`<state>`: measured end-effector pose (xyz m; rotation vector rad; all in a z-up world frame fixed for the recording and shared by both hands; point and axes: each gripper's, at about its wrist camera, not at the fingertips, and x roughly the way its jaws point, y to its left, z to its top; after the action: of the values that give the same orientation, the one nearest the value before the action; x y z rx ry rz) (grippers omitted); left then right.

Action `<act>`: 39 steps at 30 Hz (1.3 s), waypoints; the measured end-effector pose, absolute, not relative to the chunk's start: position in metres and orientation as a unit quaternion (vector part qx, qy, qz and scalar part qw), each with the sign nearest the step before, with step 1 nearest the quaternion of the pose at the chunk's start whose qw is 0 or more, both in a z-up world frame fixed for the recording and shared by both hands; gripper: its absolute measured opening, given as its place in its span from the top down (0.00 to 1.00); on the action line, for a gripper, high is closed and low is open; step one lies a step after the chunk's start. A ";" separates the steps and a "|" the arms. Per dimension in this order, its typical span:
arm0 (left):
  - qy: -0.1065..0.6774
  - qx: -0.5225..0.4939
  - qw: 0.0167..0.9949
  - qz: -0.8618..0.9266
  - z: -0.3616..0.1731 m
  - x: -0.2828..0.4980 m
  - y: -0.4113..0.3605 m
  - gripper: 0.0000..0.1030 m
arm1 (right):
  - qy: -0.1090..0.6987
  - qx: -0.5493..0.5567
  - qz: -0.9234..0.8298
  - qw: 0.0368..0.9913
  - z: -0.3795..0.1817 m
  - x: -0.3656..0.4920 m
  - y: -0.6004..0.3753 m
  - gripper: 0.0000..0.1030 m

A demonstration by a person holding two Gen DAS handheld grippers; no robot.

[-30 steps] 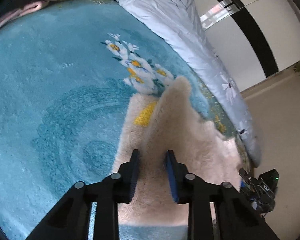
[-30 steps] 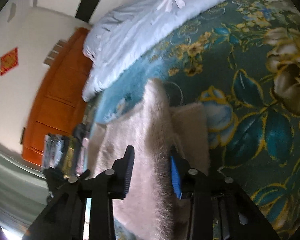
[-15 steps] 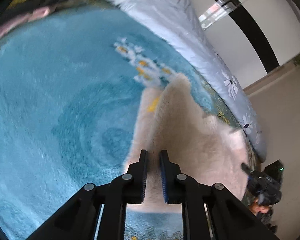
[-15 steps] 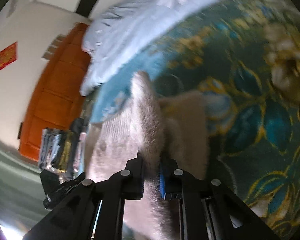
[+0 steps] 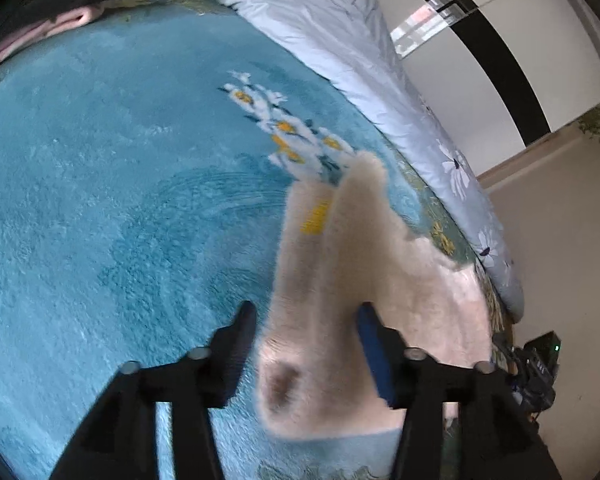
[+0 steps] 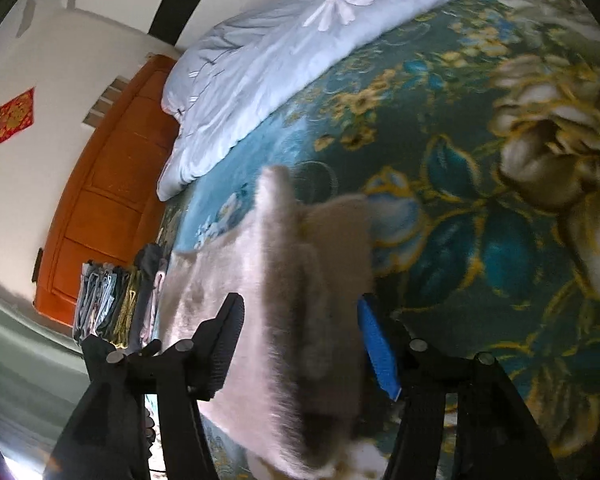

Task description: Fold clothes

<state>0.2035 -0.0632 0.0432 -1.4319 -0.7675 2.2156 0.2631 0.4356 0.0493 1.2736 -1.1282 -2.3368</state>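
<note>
Both grippers spread wide over the fuzzy garment, mid-fold on the bed.

The left gripper (image 5: 306, 318) & right gripper (image 6: 300, 312) each had jaws apart w/ a raised ridge of the cream fleece garment (image 5: 364, 280) between them, not pinched. It lay on the teal blanket (image 5: 100, 200), near the pale duvet (image 5: 332, 28). Prob. a release or re-grip step; next move needs closing on an edge or backing off w/o dragging the fold.
</note>
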 end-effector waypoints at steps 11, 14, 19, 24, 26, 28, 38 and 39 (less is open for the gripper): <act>-0.340 -0.531 0.223 0.743 0.014 0.172 -0.053 0.35 | -0.438 0.448 -0.765 0.147 0.013 0.240 0.428 0.35; -0.347 -0.529 0.227 0.740 0.010 0.170 -0.049 0.34 | -0.431 0.449 -0.770 0.144 0.014 0.236 0.425 0.35; -0.323 -0.525 0.225 0.755 0.020 0.173 -0.041 0.46 | -0.427 0.450 -0.774 0.131 0.018 0.235 0.422 0.43; -0.317 -0.515 0.235 0.761 0.029 0.179 -0.042 0.58 | -0.445 0.444 -0.768 0.121 0.024 0.236 0.423 0.57; -0.324 -0.511 0.239 0.759 0.032 0.182 -0.045 0.61 | -0.446 0.441 -0.769 0.126 0.032 0.235 0.420 0.62; -0.329 -0.507 0.244 0.758 0.035 0.185 -0.047 0.63 | -0.438 0.440 -0.773 0.130 0.043 0.232 0.416 0.63; -0.385 -0.446 0.256 0.767 0.069 0.207 -0.106 0.66 | -0.382 0.454 -0.783 0.187 0.104 0.196 0.349 0.65; -0.390 -0.438 0.250 0.770 0.072 0.210 -0.118 0.66 | -0.372 0.457 -0.783 0.199 0.109 0.188 0.335 0.65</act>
<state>0.2102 -0.1182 0.0724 -1.1920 -1.0626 2.0969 0.1883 0.3349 0.1094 1.2782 -1.0420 -2.1906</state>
